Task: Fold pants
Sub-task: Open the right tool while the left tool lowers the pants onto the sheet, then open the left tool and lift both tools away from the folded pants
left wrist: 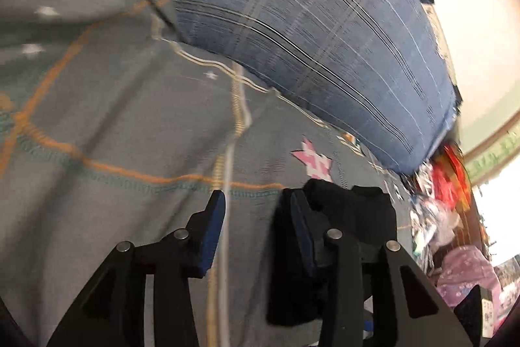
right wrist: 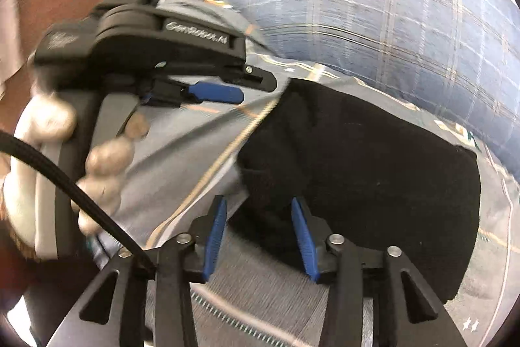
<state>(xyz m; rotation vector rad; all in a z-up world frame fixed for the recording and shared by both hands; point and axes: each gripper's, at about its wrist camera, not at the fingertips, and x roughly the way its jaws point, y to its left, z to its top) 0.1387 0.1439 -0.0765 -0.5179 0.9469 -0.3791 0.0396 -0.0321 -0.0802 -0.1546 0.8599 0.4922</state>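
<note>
Pants [right wrist: 373, 171]: black, bunched into a folded heap on the grey sheet [right wrist: 182, 152], filling the centre and right of my right wrist view. In my left wrist view only a dark lump of them [left wrist: 351, 204] shows, at lower right.

Right gripper [right wrist: 259, 236]: fingers spread wide, blue pads [right wrist: 216, 236] facing each other. I see nothing pinched between them; the near edge of the pants lies in the gap and around the right finger. Whether the pad touches the cloth, I cannot tell.

Left gripper [left wrist: 256, 230]: fingers spread, gap bare down to the sheet [left wrist: 130, 119]. The pants sit against the outer side of its right finger, not between the pads. In the right wrist view I see this gripper [right wrist: 162, 54] from the side at upper left, held by a hand [right wrist: 65, 158], its blue pad just beside the pants' upper left corner.

Blanket [left wrist: 325, 38]: blue plaid, rolled, across the top of both views, bordering the sheet beyond the pants.

Clutter [left wrist: 448, 184]: red and mixed items at the right edge of the left wrist view, blurred.
</note>
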